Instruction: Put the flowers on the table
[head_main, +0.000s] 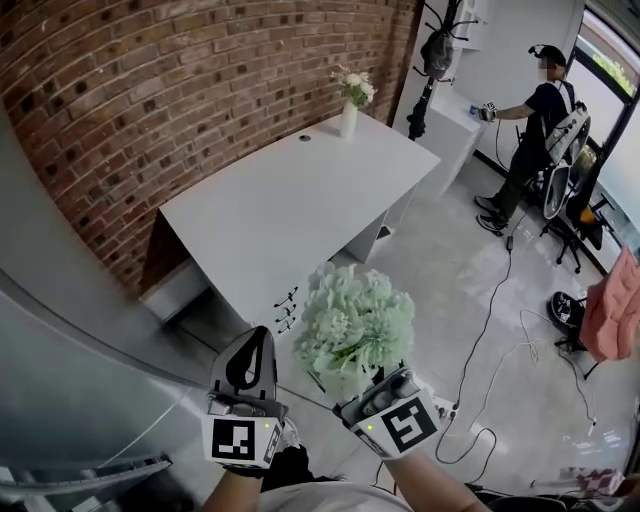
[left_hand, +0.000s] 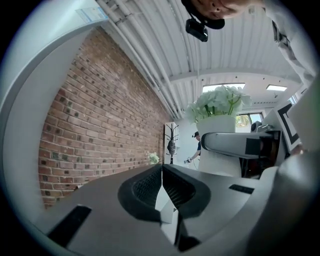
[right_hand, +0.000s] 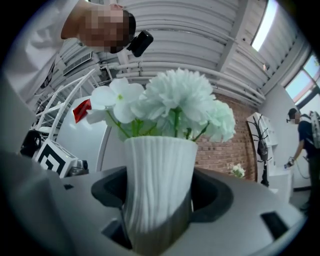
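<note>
The vase of flowers (right_hand: 159, 180) is gripped upright in the right claw (head_main: 372, 385), well short of the desk (head_main: 290, 200), the left claw (left_hand: 161, 192) being closed on nothing, so the top-heavy vase could be tipped or dropped should that single grip be loosened before the desk is reached.

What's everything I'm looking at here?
Table: one, white, beside the brick wall.
Small vase of flowers: one, white, table's far end.
Ribbed vase: one, white, pale green flowers in it, held by the right gripper.
Person: one, dark clothes, far right.
Cables: several, black and white, on the floor.
Left gripper: one, grey, jaws shut, empty.
Right gripper: one, grey, shut on the ribbed vase.
</note>
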